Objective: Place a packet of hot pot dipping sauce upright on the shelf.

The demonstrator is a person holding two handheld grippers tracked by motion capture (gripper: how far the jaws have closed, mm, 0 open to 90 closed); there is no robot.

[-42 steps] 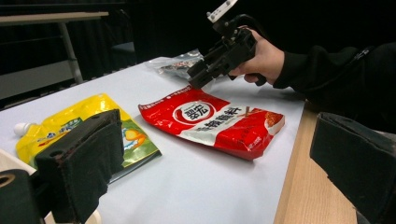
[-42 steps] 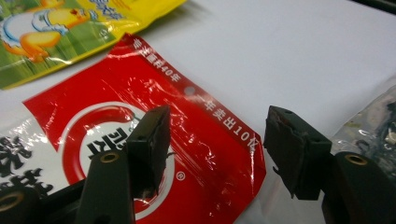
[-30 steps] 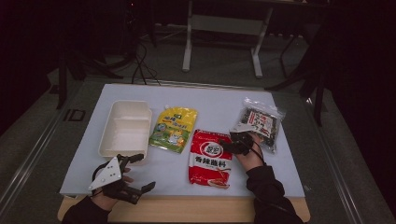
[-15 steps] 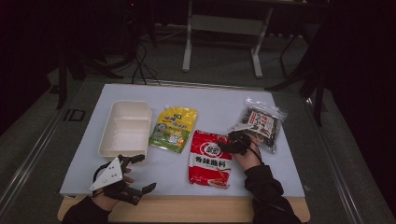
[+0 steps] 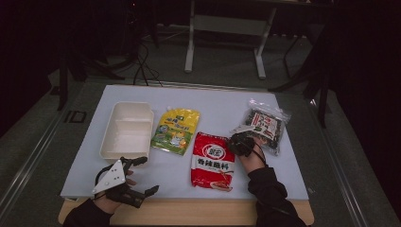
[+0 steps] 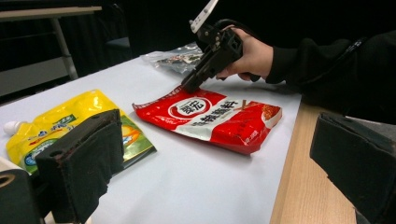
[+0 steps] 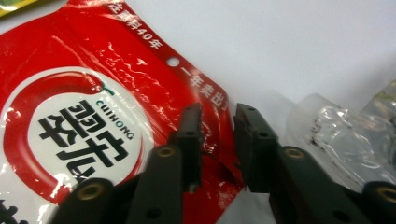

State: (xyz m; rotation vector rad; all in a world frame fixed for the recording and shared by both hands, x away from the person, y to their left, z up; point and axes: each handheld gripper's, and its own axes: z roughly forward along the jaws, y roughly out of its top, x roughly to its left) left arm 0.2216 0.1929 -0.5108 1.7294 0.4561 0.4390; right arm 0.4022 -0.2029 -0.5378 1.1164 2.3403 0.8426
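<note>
The right gripper (image 5: 235, 140) points down at the upper right corner of the red seasoning packet (image 5: 213, 161), the hand tipped forward behind it; its jaws have just been closing and now pinch that corner's edge (a narrow gap between the pads remains). The left gripper (image 5: 144, 176) rests near the table's front edge, jaws wide apart, holding nothing. One white two-compartment tray (image 5: 109, 141) sits empty. Three pouches lie flat: red, yellow-green spouted pouch (image 5: 176, 131), clear seaweed bag (image 5: 265, 124).

Black sleeves (image 5: 267, 189); black grippers, brass-coloured screws (image 7: 163, 151); grey three-cornered plate (image 5: 109, 176).
</note>
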